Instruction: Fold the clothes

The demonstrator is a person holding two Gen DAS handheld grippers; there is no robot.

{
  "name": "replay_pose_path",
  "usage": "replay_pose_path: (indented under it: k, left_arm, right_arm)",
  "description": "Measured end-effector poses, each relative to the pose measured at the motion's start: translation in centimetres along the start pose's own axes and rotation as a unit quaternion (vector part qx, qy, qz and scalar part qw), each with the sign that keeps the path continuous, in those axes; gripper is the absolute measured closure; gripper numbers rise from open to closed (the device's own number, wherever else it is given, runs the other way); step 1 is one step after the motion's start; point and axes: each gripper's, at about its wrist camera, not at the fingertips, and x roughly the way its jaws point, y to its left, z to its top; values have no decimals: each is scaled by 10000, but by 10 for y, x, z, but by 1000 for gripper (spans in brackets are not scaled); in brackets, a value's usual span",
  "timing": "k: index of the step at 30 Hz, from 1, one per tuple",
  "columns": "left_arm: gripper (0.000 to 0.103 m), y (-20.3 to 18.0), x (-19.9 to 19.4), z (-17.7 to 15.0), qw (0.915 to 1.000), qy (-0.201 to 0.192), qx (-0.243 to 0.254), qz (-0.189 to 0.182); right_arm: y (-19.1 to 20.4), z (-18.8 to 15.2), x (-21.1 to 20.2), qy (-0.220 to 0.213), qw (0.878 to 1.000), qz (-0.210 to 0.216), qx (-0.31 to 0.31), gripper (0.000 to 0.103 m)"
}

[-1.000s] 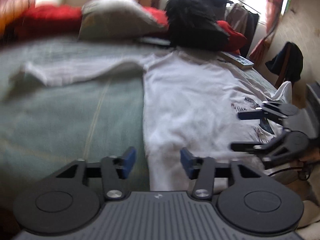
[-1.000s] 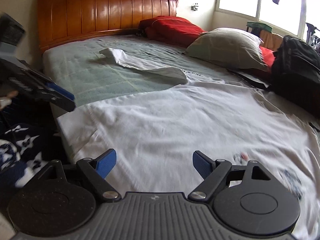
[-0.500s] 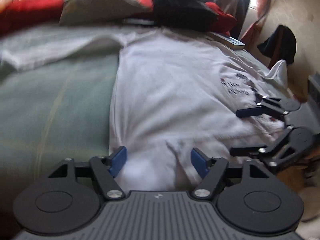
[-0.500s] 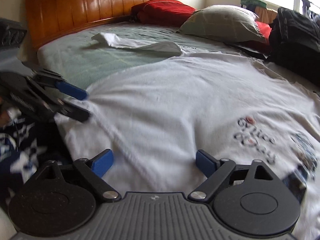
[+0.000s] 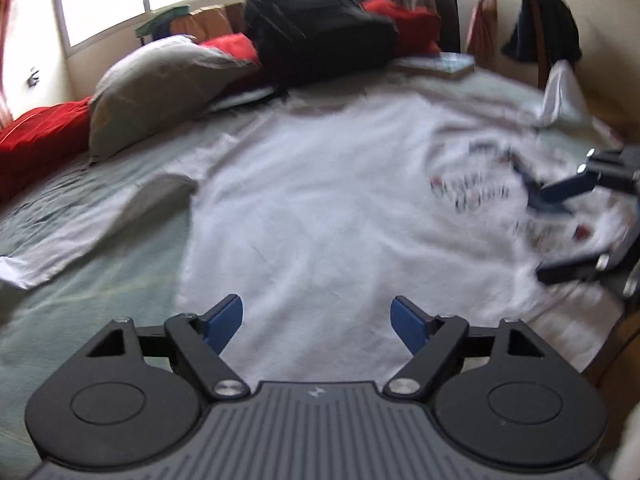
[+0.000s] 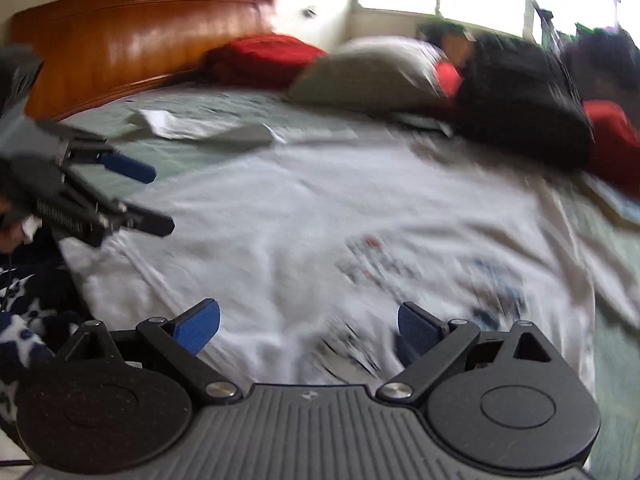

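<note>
A white long-sleeved shirt (image 5: 320,200) with a printed chest (image 5: 472,192) lies spread flat on the green bedsheet (image 5: 80,312). One sleeve (image 5: 80,232) stretches out to the left. My left gripper (image 5: 316,312) hovers over the shirt's near edge; its jaws are opening and no cloth is between the blue pads. My right gripper (image 6: 308,316) stands open over the printed part of the shirt (image 6: 320,200), holding nothing. Each gripper also shows in the other's view: the right gripper (image 5: 538,236) at the right edge, the left gripper (image 6: 158,200) at the left edge.
A grey pillow (image 5: 160,84), red bedding (image 5: 36,140), a black backpack (image 5: 320,32) and a book (image 5: 440,64) line the bed's far side. A wooden headboard (image 6: 120,40) stands at the left. A chair with dark clothing (image 5: 544,36) is beside the bed.
Both grippers have moved in across the shirt toward its printed side and rolled. The left jaws have spread much wider, the right jaws a little wider.
</note>
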Motion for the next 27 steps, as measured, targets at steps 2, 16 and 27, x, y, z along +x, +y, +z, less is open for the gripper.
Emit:
replay_pose_path:
  k: [2, 16, 27]
  left_arm:
    - [19, -3, 0, -18, 9998, -142, -72, 125]
    - [14, -35, -20, 14, 9988, -469, 84, 135]
    - [8, -39, 11, -3, 9960, -171, -866, 112]
  right_arm:
    - [-9, -19, 3, 193, 9998, -30, 85, 4]
    - [-46, -26, -35, -427, 9979, -236, 434, 0]
    - [-91, -75, -71, -152, 9853, -1009, 1370, 1]
